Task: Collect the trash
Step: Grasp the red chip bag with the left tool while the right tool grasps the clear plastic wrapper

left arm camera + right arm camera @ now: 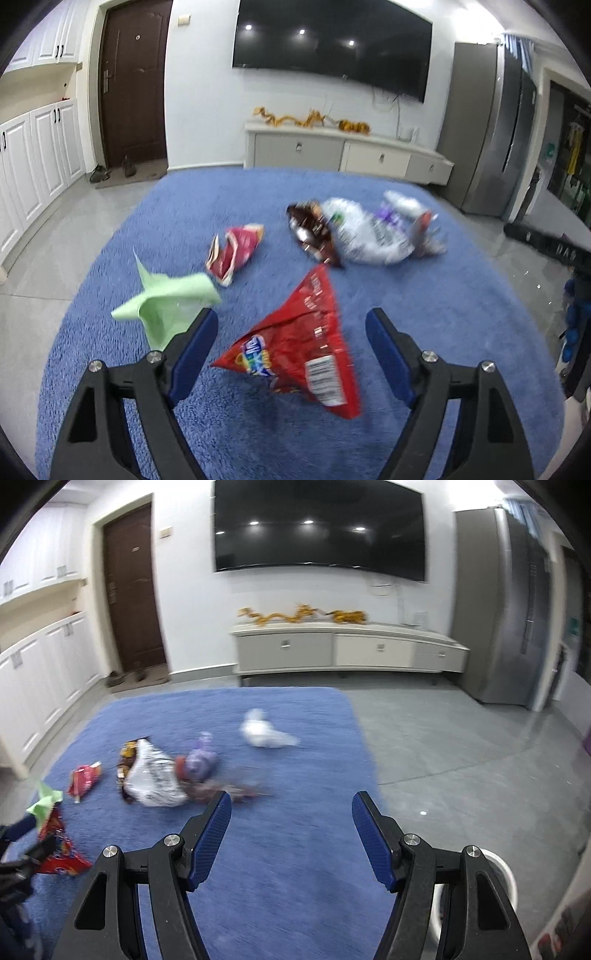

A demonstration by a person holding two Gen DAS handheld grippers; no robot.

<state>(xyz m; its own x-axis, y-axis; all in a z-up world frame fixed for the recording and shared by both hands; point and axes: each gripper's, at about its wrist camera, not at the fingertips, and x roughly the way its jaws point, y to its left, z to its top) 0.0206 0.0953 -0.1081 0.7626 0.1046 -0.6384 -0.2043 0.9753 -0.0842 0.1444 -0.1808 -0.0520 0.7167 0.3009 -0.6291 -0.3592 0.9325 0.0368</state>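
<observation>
The left gripper (pixel 291 325) stands wide open above a red wrapper (pixel 299 347) on the blue rug (pixel 443 314). The right gripper (pixel 291 808) is open too, holding nothing.

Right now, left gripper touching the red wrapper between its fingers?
Apart. The left wrist view shows the left gripper open, with blue rug visible between each finger and the red wrapper.
</observation>
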